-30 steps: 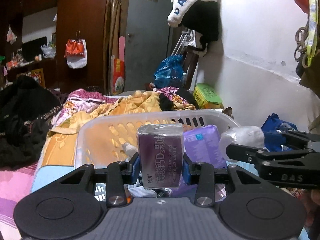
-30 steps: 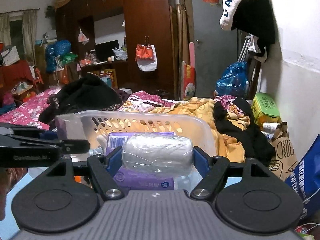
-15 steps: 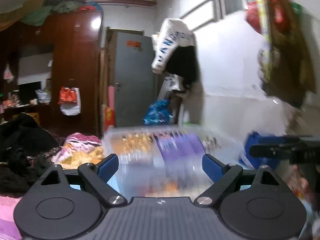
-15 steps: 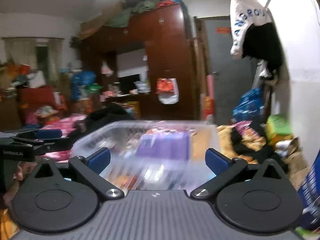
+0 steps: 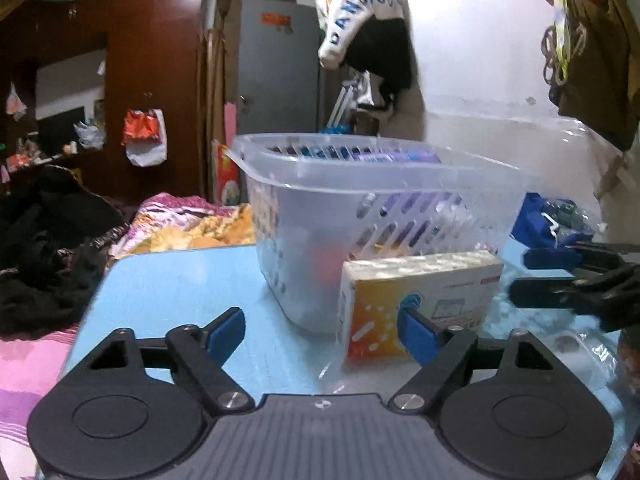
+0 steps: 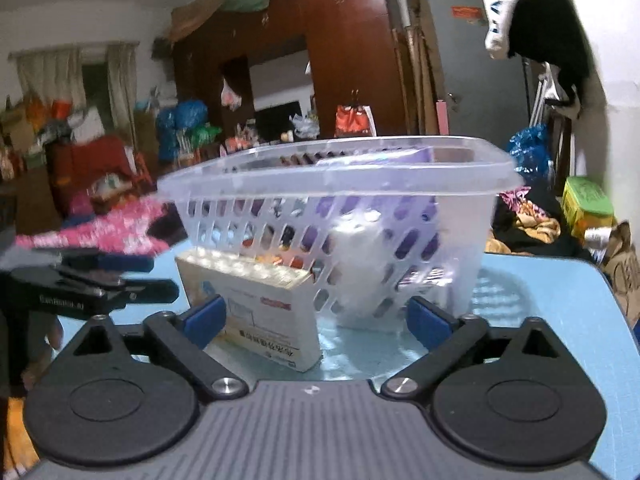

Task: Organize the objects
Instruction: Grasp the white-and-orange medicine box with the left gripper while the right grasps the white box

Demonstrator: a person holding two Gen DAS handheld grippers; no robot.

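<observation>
Basket (image 5: 372, 216) stands mid-table, box (image 5: 416, 300) against its near wall | left gripper (image 5: 320, 334), right gripper (image 6: 316, 320) both spread, empty | bare table (image 5: 172, 288) left

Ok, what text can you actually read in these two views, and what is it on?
"DANGROU": partly legible letters on the white garment hung on the wall; cut off in the right view.
Box by the basket: printed text, too blurred to read.
Red sign on the grey door: unreadable.
Left gripper side label: too blurred.
</observation>
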